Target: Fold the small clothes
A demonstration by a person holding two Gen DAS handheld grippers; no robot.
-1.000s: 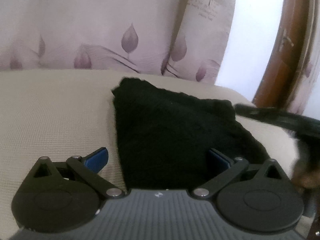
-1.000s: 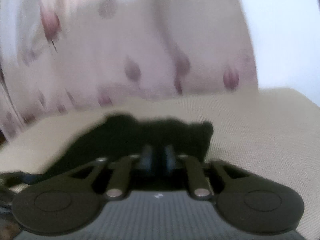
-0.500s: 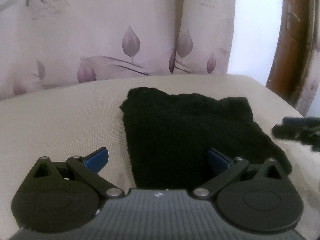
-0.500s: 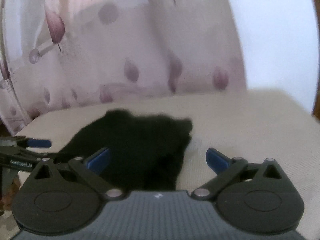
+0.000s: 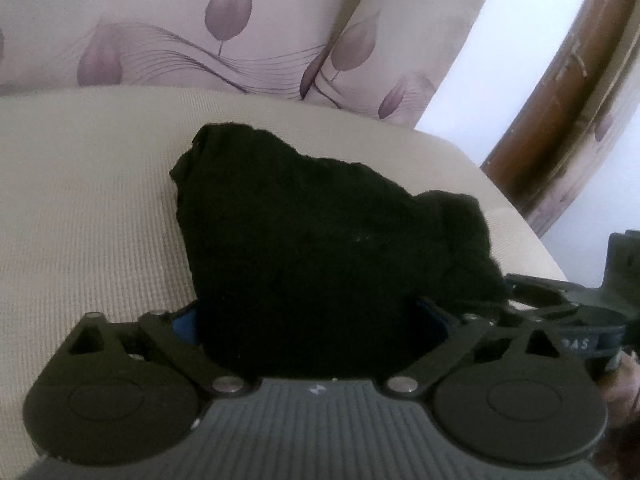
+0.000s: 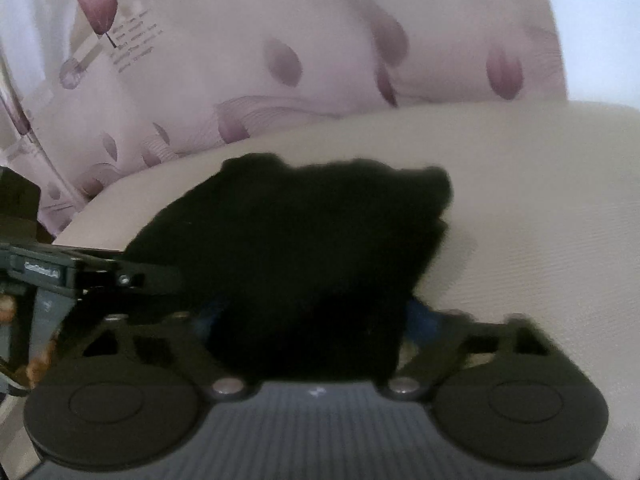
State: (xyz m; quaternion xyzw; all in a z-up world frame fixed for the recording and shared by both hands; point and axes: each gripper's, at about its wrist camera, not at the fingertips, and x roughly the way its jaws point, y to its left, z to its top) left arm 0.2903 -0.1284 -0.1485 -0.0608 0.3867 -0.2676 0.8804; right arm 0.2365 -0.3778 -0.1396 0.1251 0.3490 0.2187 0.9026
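A small black knit garment (image 5: 320, 240) lies bunched on a beige cushioned surface (image 5: 88, 208). My left gripper (image 5: 316, 320) is open, its blue-padded fingers spread on either side of the garment's near edge, which fills the gap between them. The garment (image 6: 304, 248) shows the same way in the right wrist view, where my right gripper (image 6: 316, 320) is open with the cloth's near edge between its fingers. The pads are mostly hidden by the cloth. Each gripper shows at the edge of the other's view.
A curtain (image 5: 200, 32) with purple leaf print hangs behind the cushion. A brown wooden frame (image 5: 568, 92) stands at the right. The right gripper's body (image 5: 580, 308) is close at the left gripper's right side; the left one (image 6: 60, 272) sits at the right gripper's left.
Both grippers have moved forward and down onto the garment's near edge. The right gripper opened from shut a second ago. The cloth is now bunched up higher between the fingers.
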